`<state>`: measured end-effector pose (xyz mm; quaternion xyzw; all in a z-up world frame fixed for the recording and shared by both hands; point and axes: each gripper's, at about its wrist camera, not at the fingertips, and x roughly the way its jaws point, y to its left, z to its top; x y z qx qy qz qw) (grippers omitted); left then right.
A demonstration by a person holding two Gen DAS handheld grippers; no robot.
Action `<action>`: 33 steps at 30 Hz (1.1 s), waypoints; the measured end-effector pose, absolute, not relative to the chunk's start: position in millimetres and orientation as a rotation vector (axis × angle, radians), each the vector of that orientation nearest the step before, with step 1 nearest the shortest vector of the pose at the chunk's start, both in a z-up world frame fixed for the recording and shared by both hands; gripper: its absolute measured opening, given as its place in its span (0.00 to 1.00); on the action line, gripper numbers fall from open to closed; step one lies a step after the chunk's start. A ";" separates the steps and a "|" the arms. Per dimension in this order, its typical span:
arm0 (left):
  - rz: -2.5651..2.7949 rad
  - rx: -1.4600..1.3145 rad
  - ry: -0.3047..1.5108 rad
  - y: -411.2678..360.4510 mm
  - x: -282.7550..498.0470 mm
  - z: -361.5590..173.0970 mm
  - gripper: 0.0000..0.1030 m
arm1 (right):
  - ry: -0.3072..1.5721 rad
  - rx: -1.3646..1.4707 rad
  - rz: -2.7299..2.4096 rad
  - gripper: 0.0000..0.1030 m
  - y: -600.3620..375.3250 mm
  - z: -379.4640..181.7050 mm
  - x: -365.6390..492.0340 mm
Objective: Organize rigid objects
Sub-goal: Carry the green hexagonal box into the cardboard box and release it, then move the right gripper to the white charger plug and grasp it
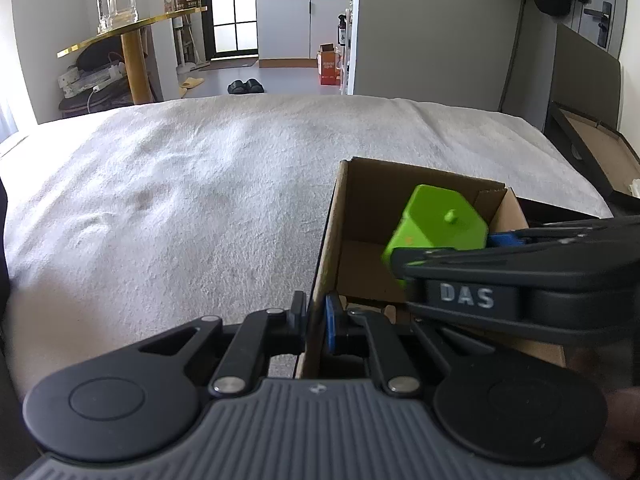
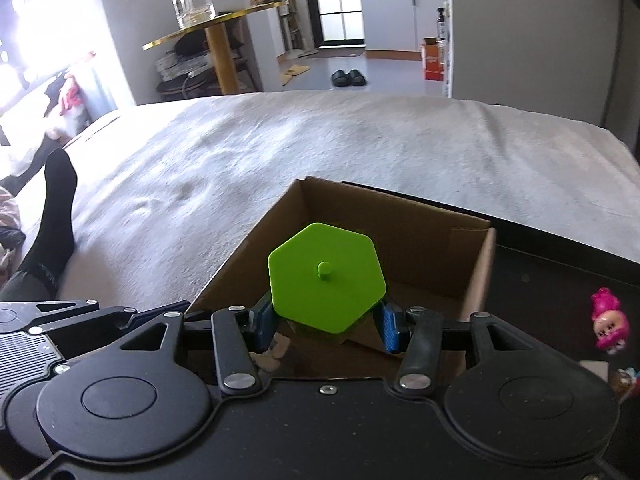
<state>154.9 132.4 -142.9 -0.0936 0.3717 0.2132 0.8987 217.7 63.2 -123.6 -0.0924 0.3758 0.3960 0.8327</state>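
Observation:
A brown cardboard box [image 1: 362, 200] stands open on the white bedspread; it also shows in the right wrist view [image 2: 478, 268]. My left gripper [image 1: 316, 320] is shut on the box's left wall. My right gripper [image 2: 326, 320] is shut on a bright green hexagonal block [image 2: 326, 276] with a small peg on its face, and holds it over the box's opening. In the left wrist view the green block [image 1: 436, 220] hangs inside the box's outline, with the right gripper's body crossing in front.
A pink doll figure [image 2: 608, 318] lies on a dark tray [image 2: 552, 264] right of the box. A person's black-socked leg [image 2: 52, 216] rests at the bed's left. The white bedspread [image 1: 180, 200] stretches left and beyond. A gold side table [image 1: 132, 36] stands past the bed.

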 end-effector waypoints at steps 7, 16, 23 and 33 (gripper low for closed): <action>0.439 -0.212 0.770 136.4 154.2 -143.8 0.09 | 0.833 -0.157 0.877 0.49 72.4 -125.8 225.9; 0.446 -0.210 0.772 133.9 155.7 -142.5 0.09 | 0.850 -0.122 0.853 0.53 50.7 -122.2 224.1; 0.460 -0.184 0.774 128.6 155.8 -142.8 0.09 | 0.830 -0.123 0.805 0.52 23.6 -109.8 221.2; 0.466 -0.163 0.793 126.5 154.5 -143.2 0.20 | 0.786 -0.104 0.727 0.52 -22.5 -89.8 217.2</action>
